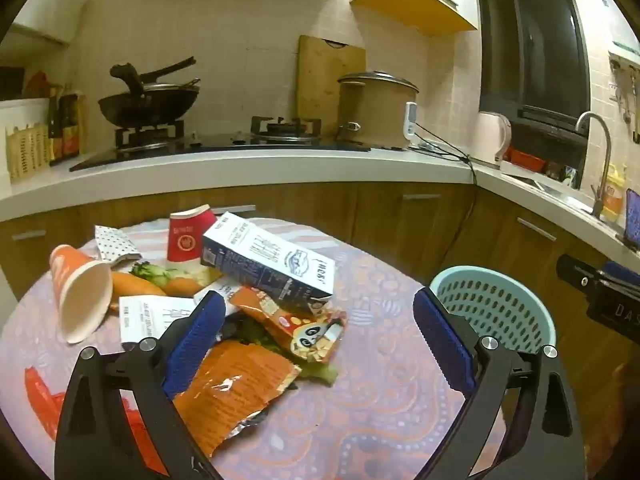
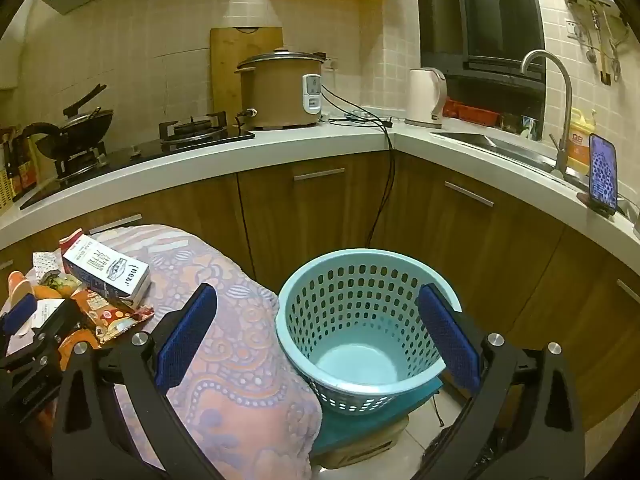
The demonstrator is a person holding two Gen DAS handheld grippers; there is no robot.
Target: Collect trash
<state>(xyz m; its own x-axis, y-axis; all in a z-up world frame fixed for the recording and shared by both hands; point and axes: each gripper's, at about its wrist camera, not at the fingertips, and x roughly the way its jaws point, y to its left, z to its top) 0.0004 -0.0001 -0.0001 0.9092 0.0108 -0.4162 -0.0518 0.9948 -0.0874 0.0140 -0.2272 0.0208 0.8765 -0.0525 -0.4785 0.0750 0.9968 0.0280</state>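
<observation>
2 grippers, both mine, both spread wide with nothing between the blue pads. My left gripper [image 1: 320,312] hangs over the trash pile on the table [image 1: 380,392], which is covered with a pink and lilac patterned cloth. Nearest my left finger lies a torn orange snack wrapper [image 1: 236,384] with foil showing at its edge, and just past it a second wrapper [image 1: 308,328] printed with a panda face. A white and blue milk carton [image 1: 268,256] lies on its side across the heap, its near end resting on that panda wrapper. Behind the carton stands a red paper cup [image 1: 186,236]; to the left an orange paper cup [image 1: 82,292] lies tipped over, mouth toward me. Carrot pieces [image 1: 136,284] and some greens sit between the 2 cups, beside white paper slips [image 1: 152,316].

My right gripper [image 2: 318,312] hovers, released, above the light blue perforated basket [image 2: 304,312], which stands just beside the table's right edge, raised on a teal stool [image 2: 360,428]. I see no trash inside it.
</observation>
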